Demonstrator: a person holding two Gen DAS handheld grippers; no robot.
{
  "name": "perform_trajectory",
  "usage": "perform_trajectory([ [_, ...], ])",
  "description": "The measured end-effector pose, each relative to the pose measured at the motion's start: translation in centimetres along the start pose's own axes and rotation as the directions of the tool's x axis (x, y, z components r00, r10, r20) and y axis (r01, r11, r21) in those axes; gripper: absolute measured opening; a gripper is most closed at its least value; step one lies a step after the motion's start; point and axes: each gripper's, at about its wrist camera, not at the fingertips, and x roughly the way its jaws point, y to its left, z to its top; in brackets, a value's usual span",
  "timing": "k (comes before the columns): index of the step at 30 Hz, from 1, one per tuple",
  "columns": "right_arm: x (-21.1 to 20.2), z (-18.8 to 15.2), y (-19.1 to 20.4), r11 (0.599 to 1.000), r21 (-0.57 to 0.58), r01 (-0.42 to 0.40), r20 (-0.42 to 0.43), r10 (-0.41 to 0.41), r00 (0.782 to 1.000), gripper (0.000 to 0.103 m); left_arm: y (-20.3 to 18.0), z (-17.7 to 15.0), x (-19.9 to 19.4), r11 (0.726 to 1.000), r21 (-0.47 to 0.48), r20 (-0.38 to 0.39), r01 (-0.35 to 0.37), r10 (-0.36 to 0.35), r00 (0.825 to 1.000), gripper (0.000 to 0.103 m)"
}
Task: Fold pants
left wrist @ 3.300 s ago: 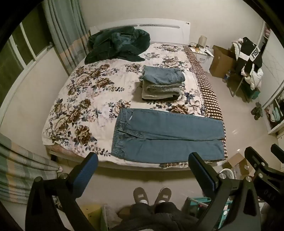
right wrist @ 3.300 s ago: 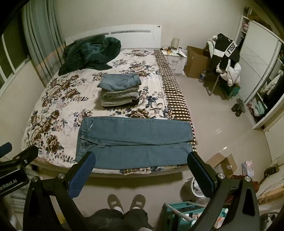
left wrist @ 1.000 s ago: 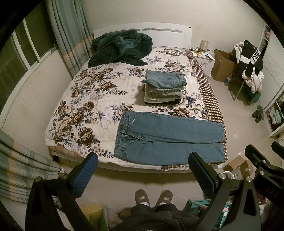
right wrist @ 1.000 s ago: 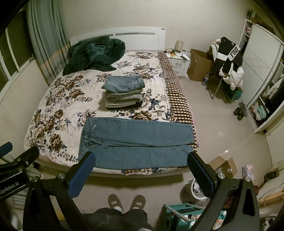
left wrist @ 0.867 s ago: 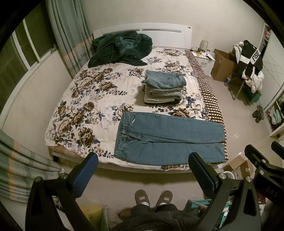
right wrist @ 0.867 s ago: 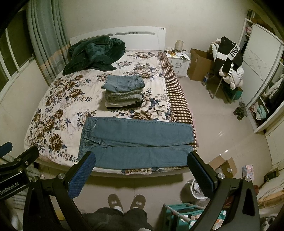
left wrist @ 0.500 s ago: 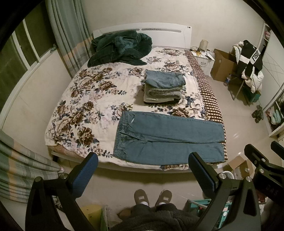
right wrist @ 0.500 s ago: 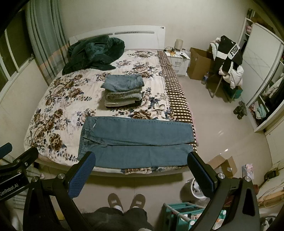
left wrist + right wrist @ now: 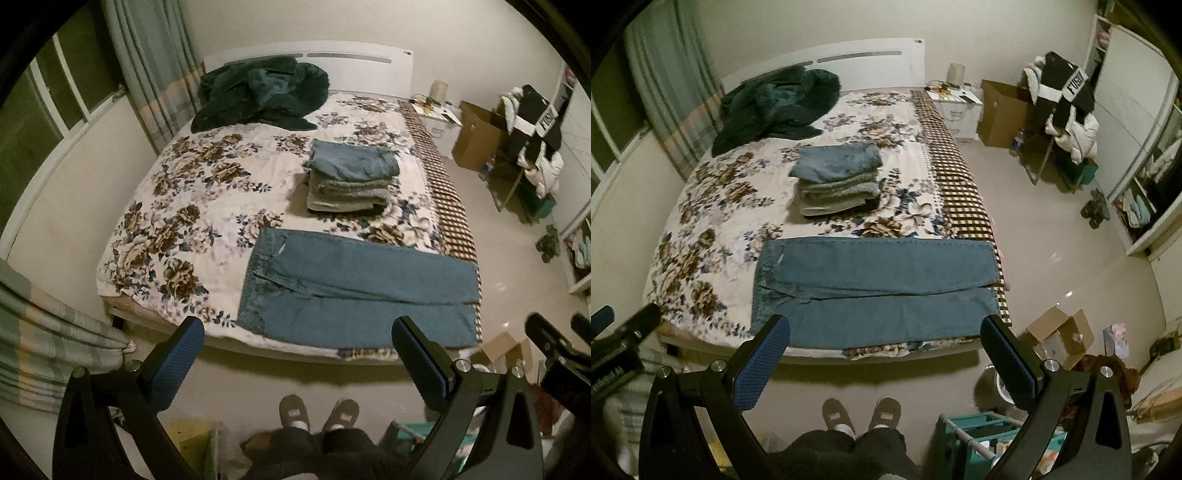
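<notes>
The jeans point(image 9: 354, 291) lie flat along the near edge of the bed point(image 9: 177, 206), waistband to the left, legs reaching the right edge. The left gripper point(image 9: 297, 363) and right gripper point(image 9: 884, 360) hover short of the bed, jaws spread, holding nothing. A folded stack point(image 9: 351, 181) sits mid-bed.
</notes>
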Motion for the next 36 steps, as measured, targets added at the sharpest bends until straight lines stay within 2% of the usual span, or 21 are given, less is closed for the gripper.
perform_trajectory([
  [2,2.2,0.8,-0.9,1.000,0.019,0.014,-0.007,-0.014,1.000,0.103,-0.3,0.8,1.6,1.000,-0.013,0.003,-0.018,0.018,1.000,0.103],
  [4,5.2,1.7,-1.9,0.999,0.040,0.034,-0.019,-0.033,0.999,0.103,-0.6,2.0,4.3,0.997,-0.034,-0.007,-0.066,0.066,0.998,0.103],
  [9,14.9,4.8,-4.4,0.994,0.076,0.084,-0.078,-0.078,0.994,0.103,-0.8,4.3,11.4,0.987,-0.077,-0.051,-0.140,0.136,0.989,0.103],
  [15,28.7,8.6,-7.4,0.974,0.184,0.130,-0.204,-0.091,0.975,0.103,0.0,7.3,23.9,0.976,-0.123,-0.220,-0.179,0.149,0.964,0.103],
  [18,36.6,10.4,-8.5,0.953,0.247,0.177,-0.253,-0.113,0.961,0.103,0.9,8.9,31.6,0.965,-0.175,-0.316,-0.196,0.133,0.939,0.103],
  [22,47.9,12.5,-10.6,0.899,0.356,0.256,-0.325,-0.138,0.936,0.103,1.7,11.1,41.3,0.942,-0.253,-0.409,-0.219,0.101,0.907,0.103],
  [24,53.3,13.1,-11.5,0.869,0.395,0.299,-0.363,-0.151,0.920,0.103,2.4,12.5,46.6,0.923,-0.310,-0.439,-0.230,0.076,0.896,0.103],
  [26,59.0,13.3,-12.6,0.834,0.432,0.342,-0.425,-0.146,0.893,0.103,3.2,13.5,51.4,0.903,-0.351,-0.476,-0.248,0.056,0.878,0.103],
  [30,67.9,13.6,-14.6,0.776,0.504,0.381,-0.489,-0.107,0.866,0.103,4.5,15.2,61.4,0.860,-0.420,-0.544,-0.289,0.016,0.839,0.103],
  [32,71.0,13.5,-15.7,0.745,0.532,0.404,-0.510,-0.099,0.855,0.103,5.2,15.5,66.3,0.838,-0.449,-0.573,-0.310,-0.004,0.820,0.103],
  [36,76.2,13.0,-17.6,0.675,0.600,0.429,-0.533,-0.063,0.844,0.103,6.3,14.9,72.5,0.795,-0.480,-0.620,-0.371,-0.009,0.784,0.103],
])
